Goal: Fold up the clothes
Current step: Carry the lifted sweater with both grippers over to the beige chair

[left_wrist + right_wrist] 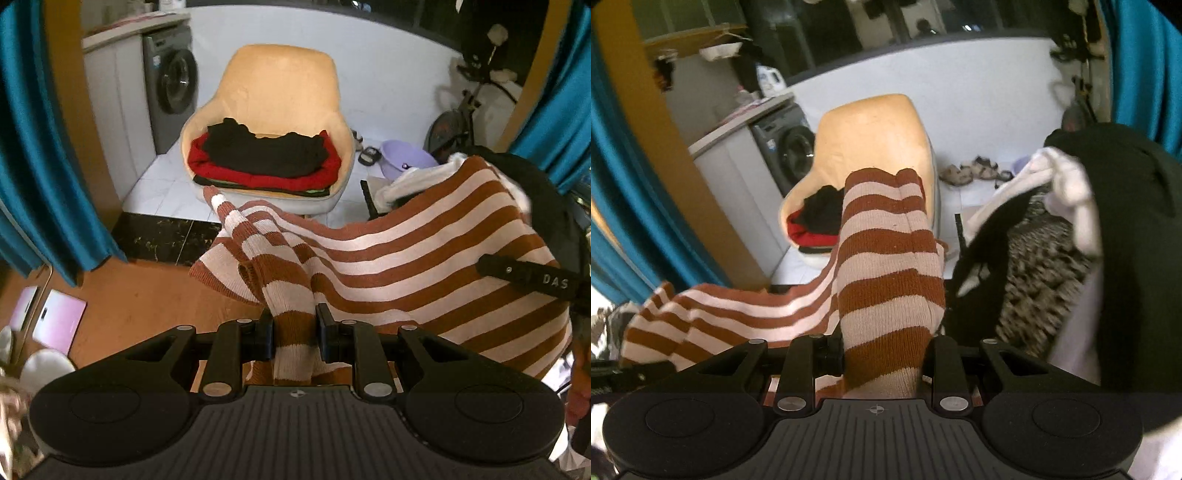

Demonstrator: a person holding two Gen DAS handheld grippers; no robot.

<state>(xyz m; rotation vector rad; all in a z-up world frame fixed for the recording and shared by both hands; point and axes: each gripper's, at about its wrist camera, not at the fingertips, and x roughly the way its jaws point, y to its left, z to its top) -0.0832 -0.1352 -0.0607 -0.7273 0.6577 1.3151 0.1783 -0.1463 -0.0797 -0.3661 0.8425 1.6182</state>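
between both grippers hangs the striped sweater (424, 258), off the floor; the left gripper (294, 332) is clamped on a bunched fold of it; the right gripper (882, 354) pinches another thick fold; beyond, on the beige chair's seat (266, 192), sits a stack of folded clothes (264, 158), black on red; a dark heap (1126, 221), probably unfolded laundry, lies blurred at right

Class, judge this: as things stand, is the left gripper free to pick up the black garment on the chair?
Probably not: the left gripper is shut on the striped sweater, which hangs between it and the black garment.
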